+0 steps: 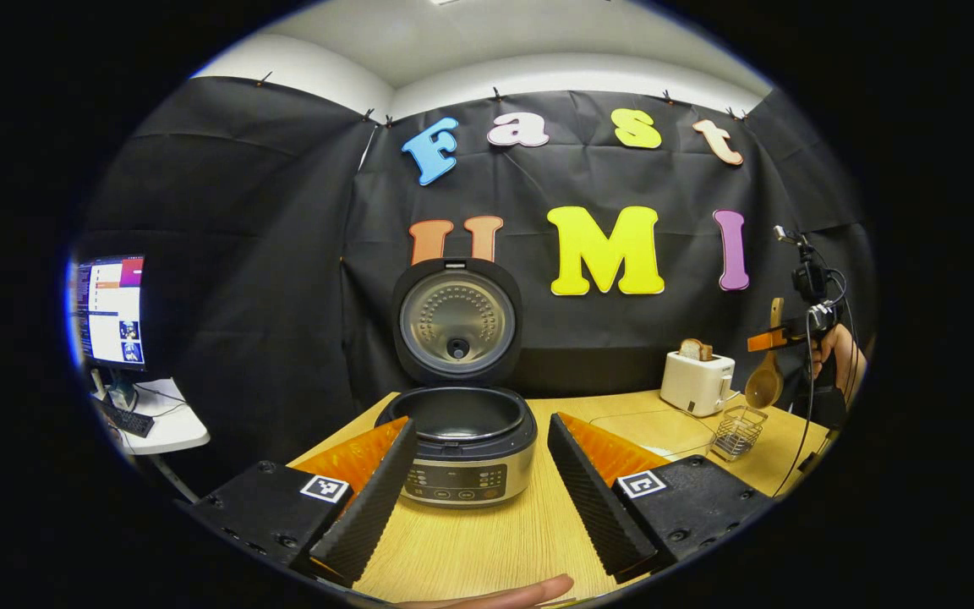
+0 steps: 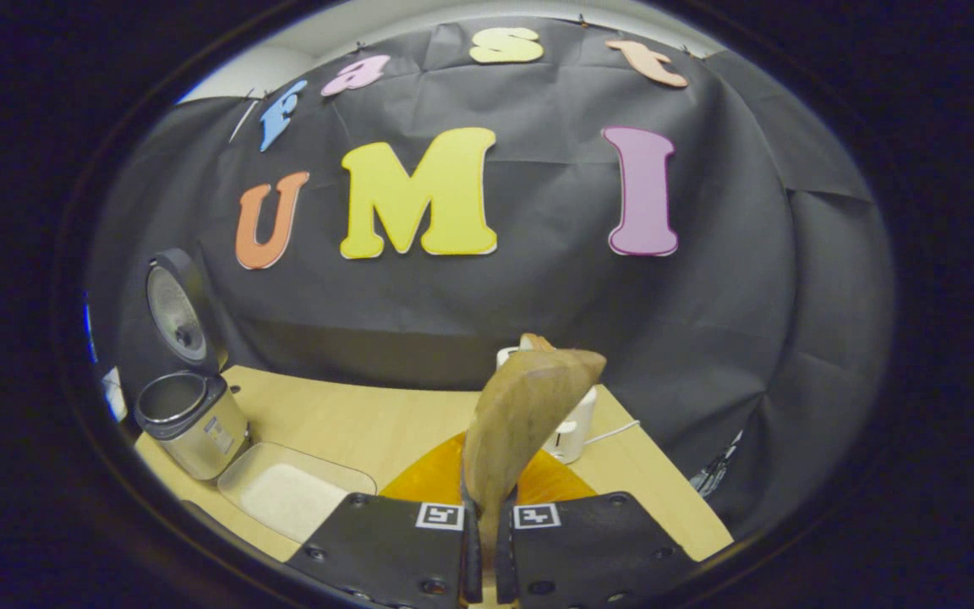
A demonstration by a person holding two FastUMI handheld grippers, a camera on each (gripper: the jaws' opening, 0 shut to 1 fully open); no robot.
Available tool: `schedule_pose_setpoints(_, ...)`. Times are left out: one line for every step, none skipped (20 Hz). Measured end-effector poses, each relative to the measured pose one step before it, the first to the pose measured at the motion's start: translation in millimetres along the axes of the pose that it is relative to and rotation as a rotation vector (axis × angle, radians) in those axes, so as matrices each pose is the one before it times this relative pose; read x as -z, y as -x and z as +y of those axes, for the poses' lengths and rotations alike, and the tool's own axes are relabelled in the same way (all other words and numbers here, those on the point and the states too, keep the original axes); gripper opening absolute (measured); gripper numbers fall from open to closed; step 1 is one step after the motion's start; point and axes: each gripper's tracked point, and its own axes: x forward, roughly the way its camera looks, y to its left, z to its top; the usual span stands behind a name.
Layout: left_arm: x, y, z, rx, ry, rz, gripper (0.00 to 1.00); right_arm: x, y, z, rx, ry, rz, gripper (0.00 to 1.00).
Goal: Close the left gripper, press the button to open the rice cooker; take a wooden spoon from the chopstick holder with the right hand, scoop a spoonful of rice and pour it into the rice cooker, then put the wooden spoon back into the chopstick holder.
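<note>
- Wooden table (image 1: 529, 541); rice cooker (image 1: 462, 440) mid-table, lid up.
- Left gripper (image 1: 478, 499) spread wide, empty.
- Right gripper (image 2: 487, 541) clenched on wooden spoon (image 2: 521, 414), lifted above chopstick holder (image 1: 739, 431).
- Next: probably scooping from rice tray (image 2: 288, 495), bowl kept level.

toaster (image 2: 576, 423) mostly hidden behind wooden spoon (image 2: 512, 423).

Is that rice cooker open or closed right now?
Open. The rice cooker has its lid standing upright behind the pot, its inner side facing forward.
</note>
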Motion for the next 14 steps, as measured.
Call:
schedule_pose_setpoints(0.41,0.05,1.31,-0.00302,-0.00093,0.00148,0.99,0.87,-2.23,11.50,-0.01316,0.01665,0.01180,0.06)
schedule_pose_setpoints(-0.94,0.79,2.18,-0.00522,-0.00185,-0.00048,0.99,-1.03,-0.25,12.80,-0.01392,0.01304,0.00547,0.07)
schedule_pose_setpoints(-0.13,0.43,1.95,-0.00327,-0.00277,-0.00039,0.99,-0.72,-0.09,11.53,-0.00638,0.00895,0.00502,0.07)
schedule_pose_setpoints(0.67,1.14,-0.45,0.00073,-0.00210,0.00050,0.99,-0.82,-0.58,11.99,-0.00855,0.00813,0.00495,0.07)
schedule_pose_setpoints(-1.25,-0.20,0.03,0.00212,-0.00324,-0.00125,0.99,-1.37,-0.35,14.58,-0.01678,0.00427,0.00170,0.07)
schedule_pose_setpoints(-0.39,1.53,-0.27,-0.00051,-0.00531,-0.00380,0.99,-2.93,-2.41,22.33,-0.01639,0.00074,-0.00280,0.06)
schedule_pose_setpoints(0.51,-0.27,0.29,0.00125,-0.00223,0.00082,0.99,-0.11,-1.93,10.98,0.00042,-0.00160,-0.00100,0.06)
schedule_pose_setpoints(-0.05,-0.92,-1.41,0.00170,0.00057,-0.00177,0.99,0.11,-3.01,12.98,-0.00061,0.00501,-0.00198,0.07)
schedule_pose_setpoints(-0.51,-0.49,0.23,0.00409,0.00238,-0.00046,0.99,0.63,-3.07,12.00,0.00383,0.01009,-0.00654,0.06)
schedule_pose_setpoints(0.88,-0.32,-0.36,0.00568,0.00555,0.00169,0.99,0.87,-3.64,11.87,0.00453,0.01746,-0.00469,0.07)
schedule_pose_setpoints(0.82,-0.29,0.70,0.00397,0.00595,0.00303,0.99,2.91,-3.49,12.70,-0.00032,0.02053,-0.00123,0.07)
schedule_pose_setpoints(1.33,-0.22,1.73,0.00044,0.00452,0.00399,0.99,3.06,-3.80,12.59,-0.00300,0.01958,0.00105,0.06)
schedule_pose_setpoints(0.95,-0.78,1.72,-0.00216,0.00362,0.00219,0.99,4.18,-4.57,10.77,-0.00177,0.01826,0.00137,0.06)
schedule_pose_setpoints(0.38,-0.91,1.66,-0.00196,0.00450,0.00364,0.99,4.96,-5.22,9.66,0.00184,0.01729,0.00366,0.06)
